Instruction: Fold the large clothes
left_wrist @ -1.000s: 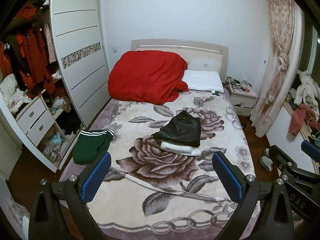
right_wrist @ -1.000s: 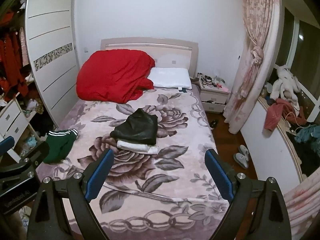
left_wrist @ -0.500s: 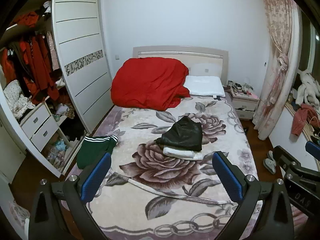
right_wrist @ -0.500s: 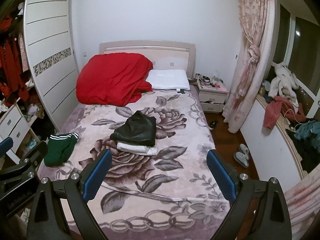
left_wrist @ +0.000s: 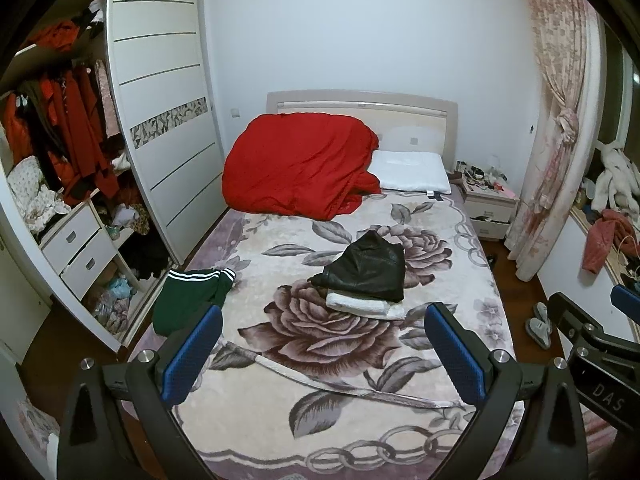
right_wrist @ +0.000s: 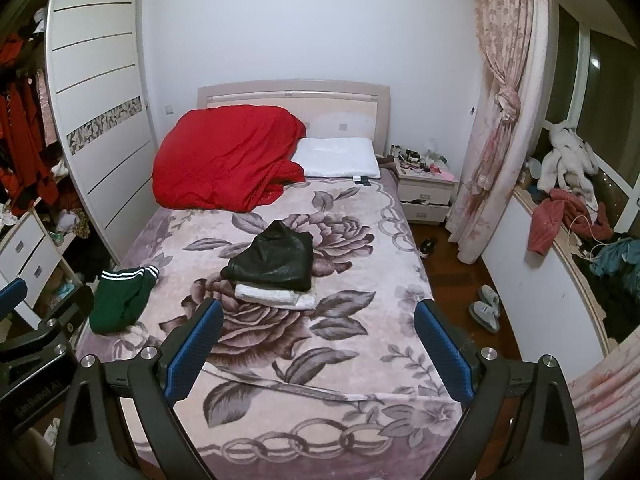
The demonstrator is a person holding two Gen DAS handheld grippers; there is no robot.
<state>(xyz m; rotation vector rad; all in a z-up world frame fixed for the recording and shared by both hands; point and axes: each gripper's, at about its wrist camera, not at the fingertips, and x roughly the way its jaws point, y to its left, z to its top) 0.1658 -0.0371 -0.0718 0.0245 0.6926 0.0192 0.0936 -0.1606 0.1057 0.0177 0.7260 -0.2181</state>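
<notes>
A folded black leather garment [left_wrist: 366, 270] [right_wrist: 276, 260] lies on a folded white one [left_wrist: 364, 306] [right_wrist: 274, 297] in the middle of the bed. A crumpled green garment with white stripes [left_wrist: 188, 300] [right_wrist: 120, 300] lies at the bed's left edge. My left gripper [left_wrist: 320, 356] and my right gripper [right_wrist: 318, 350] both hang open above the foot of the bed, well short of the clothes, with nothing between their blue pads. The right gripper's body [left_wrist: 592, 344] shows at the right of the left wrist view.
The bed carries a floral blanket [left_wrist: 328, 400] [right_wrist: 300, 400], a bunched red duvet [left_wrist: 298, 164] and a white pillow [left_wrist: 412, 170] at the head. An open wardrobe [left_wrist: 72, 168] with drawers stands left. A nightstand [right_wrist: 426, 192], curtain [right_wrist: 496, 120], slippers [right_wrist: 486, 306] and a cluttered sill [right_wrist: 580, 208] are on the right.
Both views have pulled back and tilted up: the bed sits lower and smaller, more wall and wardrobe show. The clothes have not moved, and both grippers stay open.
</notes>
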